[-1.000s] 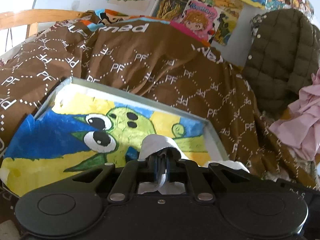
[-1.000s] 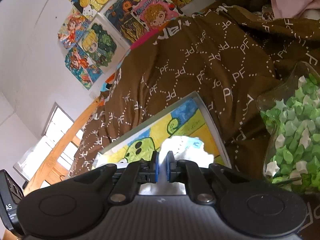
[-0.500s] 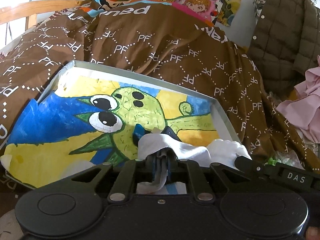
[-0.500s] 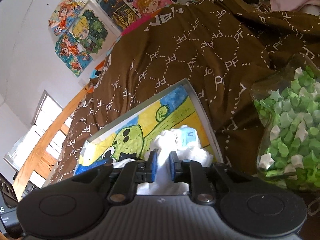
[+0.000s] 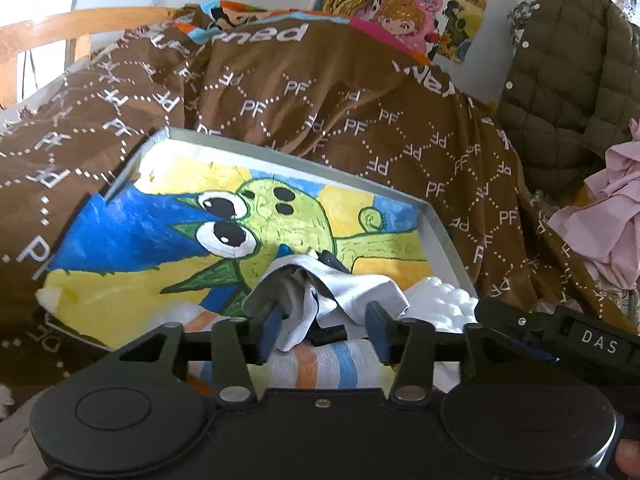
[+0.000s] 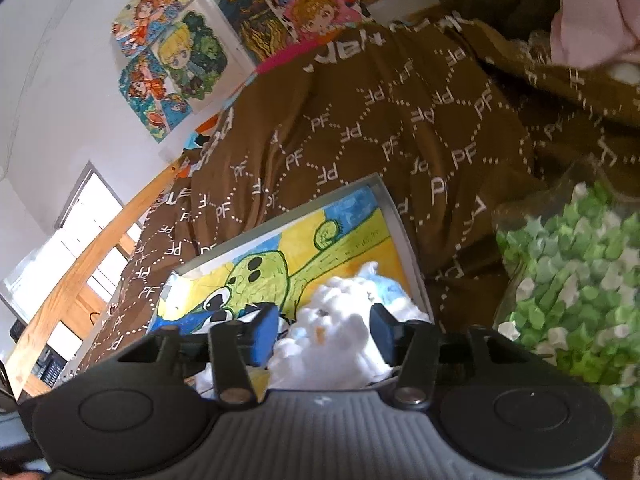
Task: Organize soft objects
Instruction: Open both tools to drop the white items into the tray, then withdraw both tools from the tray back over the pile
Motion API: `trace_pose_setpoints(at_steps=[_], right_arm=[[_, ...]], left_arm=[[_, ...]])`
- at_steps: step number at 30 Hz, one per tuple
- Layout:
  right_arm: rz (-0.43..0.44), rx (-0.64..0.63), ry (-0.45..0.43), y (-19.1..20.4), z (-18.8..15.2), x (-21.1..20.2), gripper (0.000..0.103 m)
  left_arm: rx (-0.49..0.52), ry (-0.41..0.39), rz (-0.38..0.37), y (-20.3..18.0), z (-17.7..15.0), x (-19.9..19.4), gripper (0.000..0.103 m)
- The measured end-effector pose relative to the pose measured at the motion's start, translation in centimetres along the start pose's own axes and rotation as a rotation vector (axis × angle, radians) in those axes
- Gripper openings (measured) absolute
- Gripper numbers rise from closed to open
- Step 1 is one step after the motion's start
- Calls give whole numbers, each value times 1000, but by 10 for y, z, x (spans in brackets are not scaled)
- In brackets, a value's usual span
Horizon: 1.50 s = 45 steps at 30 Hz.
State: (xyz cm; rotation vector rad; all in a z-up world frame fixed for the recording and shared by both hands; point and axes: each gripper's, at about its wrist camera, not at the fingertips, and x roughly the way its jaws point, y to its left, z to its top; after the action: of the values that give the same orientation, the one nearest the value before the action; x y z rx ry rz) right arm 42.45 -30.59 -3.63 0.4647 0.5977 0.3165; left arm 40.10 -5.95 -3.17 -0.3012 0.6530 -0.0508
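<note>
A shallow grey tray (image 5: 440,232) lined with a yellow, blue and green cartoon painting lies on a brown "PF" blanket (image 5: 320,96). My left gripper (image 5: 324,330) is open over the tray's near right part; a grey-white cloth (image 5: 352,284) lies loose between its blue pads, above a striped cloth (image 5: 320,364). My right gripper (image 6: 324,334) is open around a fluffy white soft toy (image 6: 340,320) lying in the tray (image 6: 404,236). The toy also shows in the left wrist view (image 5: 436,296).
A clear bag of green and white paper stars (image 6: 572,276) sits right of the tray. An olive quilted jacket (image 5: 568,68) and pink cloth (image 5: 600,216) lie at the right. Posters (image 6: 192,52) cover the wall; a wooden bed rail (image 6: 72,276) runs at the left.
Both grippers went from shut to open. The left let go of the grey-white cloth and the right let go of the white soft toy, both now lying in the tray.
</note>
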Motion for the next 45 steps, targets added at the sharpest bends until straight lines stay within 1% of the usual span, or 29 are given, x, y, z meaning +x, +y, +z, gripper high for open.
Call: trace_pose_setpoints(at_steps=[1, 3, 4, 6, 7, 8, 10, 11, 12, 13, 16, 22, 25, 27, 31, 35, 40, 45], right_arm=[[0, -10, -7, 1, 1, -4, 61], [-1, -29, -25, 5, 1, -15, 70], [0, -39, -37, 7, 1, -21, 72], [0, -62, -60, 12, 0, -34, 80], [-1, -74, -74, 14, 1, -40, 82], [-2, -84, -89, 16, 2, -46, 87], [3, -105, -122, 20, 1, -60, 92], [4, -113, -133, 22, 1, -66, 98], [4, -123, -150, 25, 1, -73, 101], [6, -131, -162, 26, 0, -79, 102], [13, -169, -205, 34, -3, -100, 103], [16, -243, -309, 52, -12, -138, 103], [10, -268, -344, 60, -21, -154, 103], [6, -275, -350, 64, -29, -164, 103], [-8, -306, -349, 69, -48, -182, 103], [-26, -339, -342, 75, -69, -199, 103], [-30, -331, -281, 77, -97, -217, 103], [-57, -322, -207, 79, -120, -226, 103]], left_arm=[[0, -6, 1, -1, 1, -5, 54], [1, -23, 7, -2, 2, -14, 61], [2, -33, 10, -3, 3, -20, 66], [2, -56, 17, -5, 4, -32, 72], [3, -66, 20, -6, 4, -37, 76], [3, -77, 22, -7, 5, -44, 77], [1, -100, 26, -8, 6, -57, 86], [-2, -114, 28, -9, 6, -65, 87], [-7, -129, 30, -9, 6, -73, 91], [-9, -141, 32, -9, 6, -79, 96], [-10, -185, 41, -10, 5, -104, 101], [32, -249, 43, -16, -4, -146, 102], [63, -285, 41, -19, -12, -166, 102], [78, -300, 41, -21, -17, -178, 102], [86, -327, 31, -19, -32, -200, 102], [86, -330, 24, -13, -51, -216, 102], [71, -304, 18, -1, -73, -229, 102], [91, -274, 22, 10, -98, -237, 102]])
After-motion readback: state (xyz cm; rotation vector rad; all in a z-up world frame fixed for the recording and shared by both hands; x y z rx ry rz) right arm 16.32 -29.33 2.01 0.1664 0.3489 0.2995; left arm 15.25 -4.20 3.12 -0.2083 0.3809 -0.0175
